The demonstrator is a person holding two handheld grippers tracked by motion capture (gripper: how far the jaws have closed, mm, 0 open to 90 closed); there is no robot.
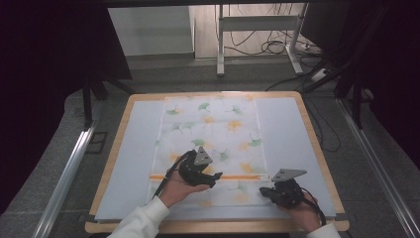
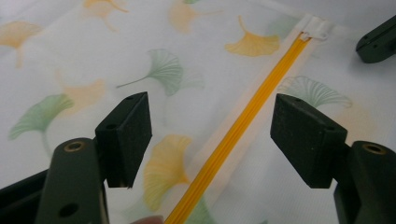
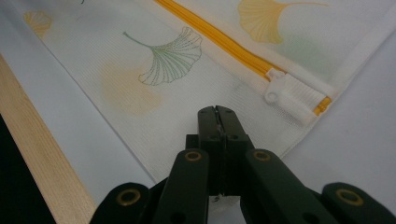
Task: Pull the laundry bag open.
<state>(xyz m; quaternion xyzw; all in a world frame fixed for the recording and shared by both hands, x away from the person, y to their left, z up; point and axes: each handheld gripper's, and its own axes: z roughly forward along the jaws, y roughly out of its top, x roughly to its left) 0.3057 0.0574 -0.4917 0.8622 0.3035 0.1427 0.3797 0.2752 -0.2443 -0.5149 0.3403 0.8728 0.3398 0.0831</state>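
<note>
A white mesh bag (image 1: pixel 213 129) printed with green and orange ginkgo leaves lies flat on the table. An orange zipper (image 1: pixel 237 177) crosses it near the front, and its white pull (image 3: pixel 280 91) sits at the right end. My left gripper (image 1: pixel 214 179) hovers open over the zipper (image 2: pixel 243 121), which runs between its jaws (image 2: pixel 212 135) without touching the pads. My right gripper (image 1: pixel 262 191) is shut, its tips (image 3: pixel 217 112) over the bag's front right corner, just short of the pull. Whether it pinches fabric I cannot tell. Its jaw end (image 2: pixel 378 42) appears beyond the zipper's end tab (image 2: pixel 315 28).
The bag rests on a pale mat (image 1: pixel 133 148) covering a wooden table with a raised rim (image 1: pixel 317 144). Bare mat lies left and right of the bag. Behind the table stand a metal frame (image 1: pixel 220 44) and loose cables (image 1: pixel 277 47) on the floor.
</note>
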